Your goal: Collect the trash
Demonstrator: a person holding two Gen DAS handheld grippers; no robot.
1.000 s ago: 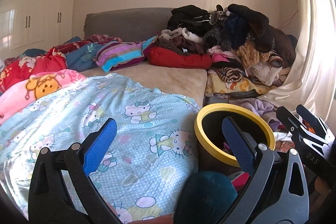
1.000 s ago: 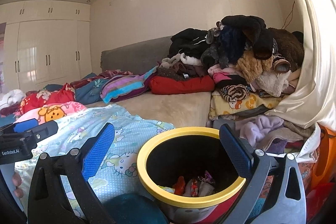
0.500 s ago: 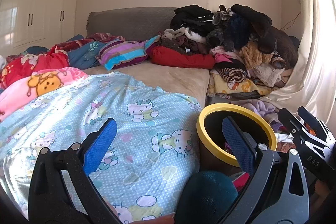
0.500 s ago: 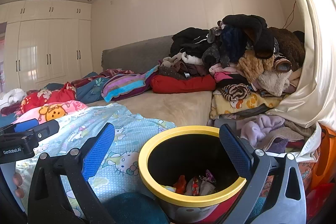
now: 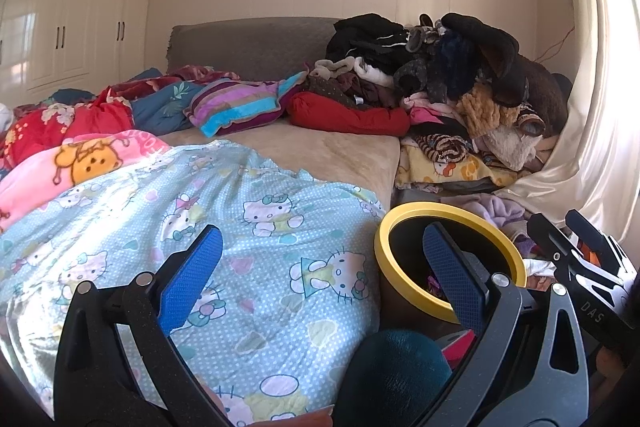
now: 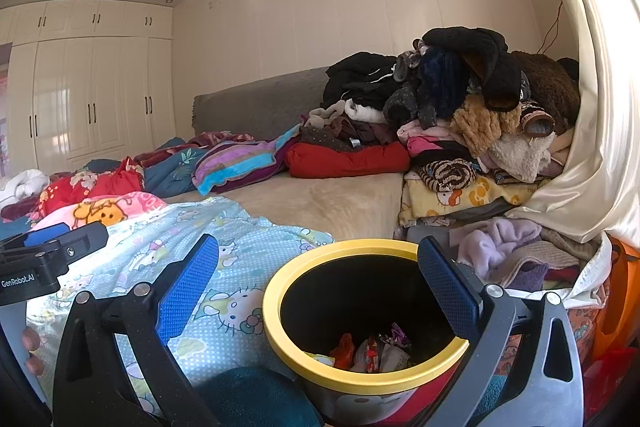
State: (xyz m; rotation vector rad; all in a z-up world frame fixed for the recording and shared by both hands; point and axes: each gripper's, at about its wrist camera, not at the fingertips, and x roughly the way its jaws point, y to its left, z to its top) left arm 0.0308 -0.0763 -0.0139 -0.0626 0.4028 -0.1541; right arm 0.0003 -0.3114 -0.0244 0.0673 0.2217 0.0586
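both claws spread apart, empty: left claw [image 5: 322, 271], right claw [image 6: 318, 279] over bin [image 6: 280, 291].

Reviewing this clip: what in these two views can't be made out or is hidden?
- Bin contents: in the right wrist view, a few wrappers show; the near rim hides the rest. In the left wrist view, the left gripper finger covers most of the opening.
- Bin base: cut off by the bottom edge in both views.
- Trash on the bed: none visible; the blanket and clothes pile could hide some.
- Teal object: partly hidden, unidentifiable.
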